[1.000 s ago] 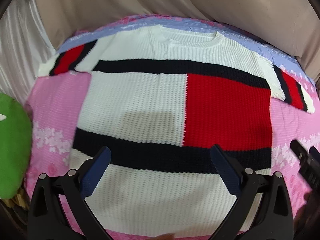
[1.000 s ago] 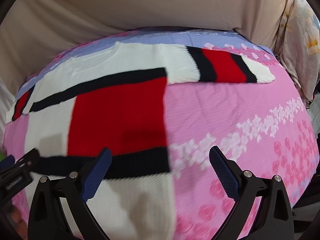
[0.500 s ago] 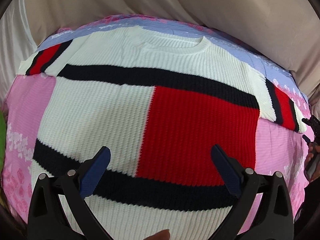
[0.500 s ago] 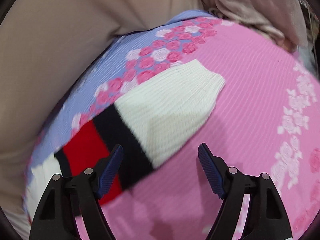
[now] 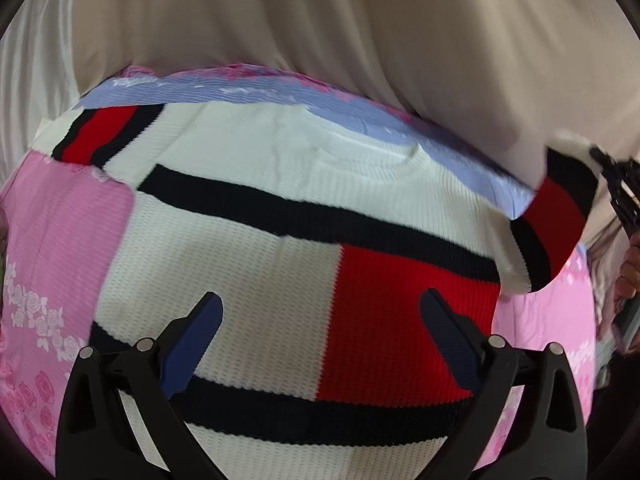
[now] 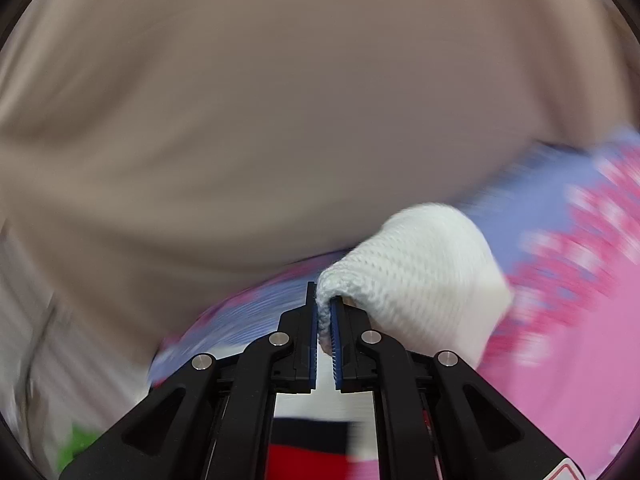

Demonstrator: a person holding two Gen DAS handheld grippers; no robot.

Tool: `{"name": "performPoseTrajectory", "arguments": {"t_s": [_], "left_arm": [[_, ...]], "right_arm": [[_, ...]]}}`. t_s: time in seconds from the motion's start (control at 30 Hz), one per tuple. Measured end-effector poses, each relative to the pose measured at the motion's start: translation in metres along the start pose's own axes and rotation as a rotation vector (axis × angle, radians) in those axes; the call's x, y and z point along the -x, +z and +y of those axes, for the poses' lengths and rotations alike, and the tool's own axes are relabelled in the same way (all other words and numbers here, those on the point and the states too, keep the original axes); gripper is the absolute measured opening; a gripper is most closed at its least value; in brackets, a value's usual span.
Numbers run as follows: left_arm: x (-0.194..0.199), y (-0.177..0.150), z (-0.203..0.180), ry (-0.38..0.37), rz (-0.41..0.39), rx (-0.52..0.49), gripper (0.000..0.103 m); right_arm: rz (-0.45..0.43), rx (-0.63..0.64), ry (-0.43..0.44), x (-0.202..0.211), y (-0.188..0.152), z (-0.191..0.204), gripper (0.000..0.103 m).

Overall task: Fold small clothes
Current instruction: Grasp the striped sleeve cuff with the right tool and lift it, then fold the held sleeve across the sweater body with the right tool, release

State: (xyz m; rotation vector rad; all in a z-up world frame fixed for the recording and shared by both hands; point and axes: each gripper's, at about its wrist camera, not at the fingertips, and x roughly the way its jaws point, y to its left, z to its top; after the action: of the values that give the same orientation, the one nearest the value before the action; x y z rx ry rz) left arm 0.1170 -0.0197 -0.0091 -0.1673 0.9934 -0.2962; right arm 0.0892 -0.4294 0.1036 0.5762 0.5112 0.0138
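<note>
A white knit sweater (image 5: pixel 280 272) with navy bands and a red block lies flat, front up, on a pink floral sheet (image 5: pixel 60 240). My left gripper (image 5: pixel 320 300) hovers open over its chest with nothing between the fingers. The left sleeve (image 5: pixel 104 132) lies spread out flat. My right gripper (image 6: pixel 324 304) is closing, and its pads pinch the white cuff (image 6: pixel 420 264) of the right sleeve. In the left wrist view that sleeve (image 5: pixel 556 216) is raised off the sheet at the right edge, beside the right gripper's black body (image 5: pixel 618 188).
A beige padded surface (image 5: pixel 320 20) rises right behind the sheet's lilac far border (image 5: pixel 460 160). A person's hand (image 5: pixel 630 268) shows at the right edge. Something green (image 6: pixel 76 448) lies low at the left in the right wrist view.
My right gripper went from wide open to shut on the right sleeve's cuff and lifted it off the sheet. My left gripper swung back to the left over the sweater and stayed open.
</note>
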Motion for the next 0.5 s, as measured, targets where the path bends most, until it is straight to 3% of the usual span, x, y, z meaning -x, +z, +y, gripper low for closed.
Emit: {"name": "performPoseTrajectory", "arguments": {"t_s": [0.1, 0.17, 0.23, 0.3, 0.33, 0.4, 0.5], "left_arm": [[0.006, 0.013, 0.033, -0.016, -0.022, 0.063, 0.098], [0.004, 0.021, 0.049, -0.015, -0.026, 0.084, 0.098], [-0.002, 0.030, 0.064, -0.029, -0.021, 0.116, 0.098], [-0.018, 0.042, 0.076, -0.063, -0.007, 0.148, 0.098], [-0.032, 0.049, 0.081, -0.069, 0.005, 0.162, 0.098], [-0.057, 0.059, 0.087, -0.075, 0.032, 0.187, 0.098], [-0.104, 0.075, 0.097, -0.088, 0.077, 0.257, 0.098]], "right_arm": [[0.141, 0.128, 0.182, -0.069, -0.038, 0.106, 0.013], [0.238, 0.239, 0.180, -0.115, -0.083, 0.150, 0.019], [0.294, 0.289, 0.098, -0.139, -0.119, 0.162, 0.020], [0.299, 0.248, 0.078, -0.130, -0.141, 0.153, 0.022], [0.290, 0.216, 0.022, -0.118, -0.148, 0.137, 0.025], [0.253, 0.196, -0.120, -0.093, -0.156, 0.112, 0.046], [0.256, 0.183, -0.363, -0.066, -0.165, 0.065, 0.056]]}}
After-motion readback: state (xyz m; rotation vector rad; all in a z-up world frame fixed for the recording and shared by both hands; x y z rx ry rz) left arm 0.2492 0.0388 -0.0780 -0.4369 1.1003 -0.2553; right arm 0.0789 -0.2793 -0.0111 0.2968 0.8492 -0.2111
